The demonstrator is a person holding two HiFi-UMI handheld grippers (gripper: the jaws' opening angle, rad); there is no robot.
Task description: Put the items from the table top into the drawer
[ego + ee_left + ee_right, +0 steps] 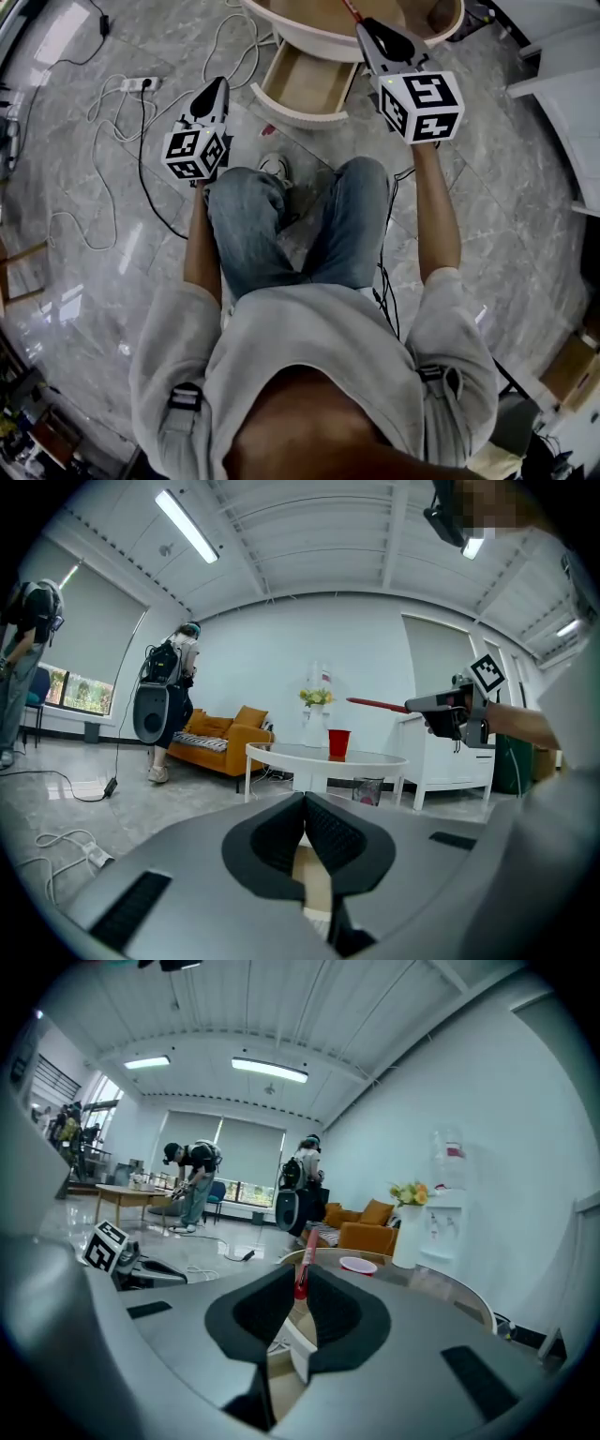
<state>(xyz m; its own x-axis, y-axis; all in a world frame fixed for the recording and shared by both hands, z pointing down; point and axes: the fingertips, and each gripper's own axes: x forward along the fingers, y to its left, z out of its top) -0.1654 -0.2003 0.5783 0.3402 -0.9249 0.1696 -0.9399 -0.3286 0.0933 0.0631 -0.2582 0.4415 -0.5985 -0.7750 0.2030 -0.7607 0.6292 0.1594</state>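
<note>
Head view first: we're seated with our knees just short of the round white table point(309, 42), its curved rim across the top edge, and the open drawer point(305, 86) jutting out from under that rim toward us. Bare marble floor spreads to our left, crossed by loose white cables point(112, 103), so there's free room on that side. Both our forearms reach forward, one outside each knee. The left gripper point(218, 82) hangs low over the floor, left of the drawer front, and in its own view the jaws are pressed together with nothing between them. The right gripper point(364, 26) sits higher, over the drawer's right side at the table rim, roughly level, clamped on a thin red stick point(308, 1244) that pokes out past the tips. A red cup point(338, 742) stands on the tabletop.
</note>
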